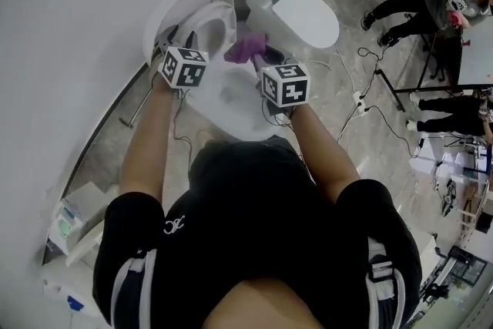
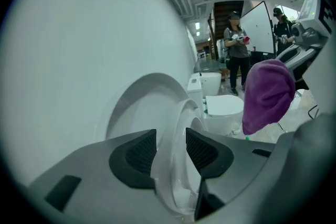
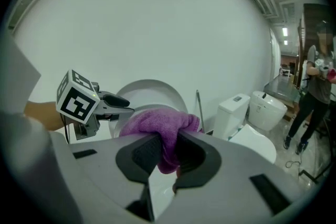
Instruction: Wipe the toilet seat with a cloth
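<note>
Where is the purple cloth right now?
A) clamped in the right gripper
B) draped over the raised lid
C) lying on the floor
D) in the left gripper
A: the right gripper has its jaws closed on the purple cloth, as its own view shows.

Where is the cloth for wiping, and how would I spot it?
Against the curved white wall stands a white toilet with its lid raised. Just above its bowl, the right gripper pinches a crumpled cloth between its jaws. The cloth is purple, the only such colour among the white neighbouring toilets.
</note>
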{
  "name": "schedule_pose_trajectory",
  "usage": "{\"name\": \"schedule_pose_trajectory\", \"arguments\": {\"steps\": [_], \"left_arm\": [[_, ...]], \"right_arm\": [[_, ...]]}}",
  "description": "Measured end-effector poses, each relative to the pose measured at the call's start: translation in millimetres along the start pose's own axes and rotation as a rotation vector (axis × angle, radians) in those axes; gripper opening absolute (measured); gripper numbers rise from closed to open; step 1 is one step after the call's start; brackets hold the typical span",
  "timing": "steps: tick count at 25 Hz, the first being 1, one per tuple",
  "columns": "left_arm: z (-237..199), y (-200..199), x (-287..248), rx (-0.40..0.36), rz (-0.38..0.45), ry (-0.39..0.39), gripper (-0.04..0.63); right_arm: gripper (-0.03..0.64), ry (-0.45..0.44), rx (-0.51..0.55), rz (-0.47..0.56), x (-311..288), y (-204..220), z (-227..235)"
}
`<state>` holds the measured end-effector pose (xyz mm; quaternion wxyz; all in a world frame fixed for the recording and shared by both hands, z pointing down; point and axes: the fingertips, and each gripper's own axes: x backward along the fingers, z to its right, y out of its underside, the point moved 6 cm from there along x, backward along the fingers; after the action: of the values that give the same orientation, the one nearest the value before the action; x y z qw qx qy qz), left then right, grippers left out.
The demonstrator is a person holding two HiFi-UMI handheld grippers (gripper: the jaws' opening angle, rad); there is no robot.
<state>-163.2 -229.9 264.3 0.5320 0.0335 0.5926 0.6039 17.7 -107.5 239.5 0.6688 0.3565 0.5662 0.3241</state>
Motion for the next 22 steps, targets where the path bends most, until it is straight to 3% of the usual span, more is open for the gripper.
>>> {"name": "schedule_pose_trajectory", "arguments": {"steps": [3, 7, 8, 10, 14, 18, 22], "left_arm": [[1, 0, -14, -0.002, -0.032, 0.013, 0.153], [3, 1, -15, 0.076, -0.01, 0.024, 0.149], [5, 0, -11, 0.1, -0.008, 0.055, 0.118], [13, -2, -2, 0.131, -0.019, 0.15, 0.11], [54, -5, 20, 0.106, -0.09, 0.394, 0.11], [131, 1, 37, 0.076, -0.183, 0.712, 0.112], [211, 18, 47, 0.064, -0.237, 0.907, 0.112]], "right_arm": [[0.066, 0.03, -0.02, -0.017, 11, 9, 12], [0.066, 0.048, -0.069, -0.025, 23, 22, 30], [0.066, 0.049, -0.08, -0.021, 27, 24, 33], [0.066, 0.044, -0.089, -0.017, 33, 27, 37], [0.066, 0.027, -0.099, -0.01, 47, 39, 47], [0.066, 0.015, -0.103, -0.017, 64, 56, 69], [0.066, 0.036, -0.118, -0.045, 90, 86, 99]]}}
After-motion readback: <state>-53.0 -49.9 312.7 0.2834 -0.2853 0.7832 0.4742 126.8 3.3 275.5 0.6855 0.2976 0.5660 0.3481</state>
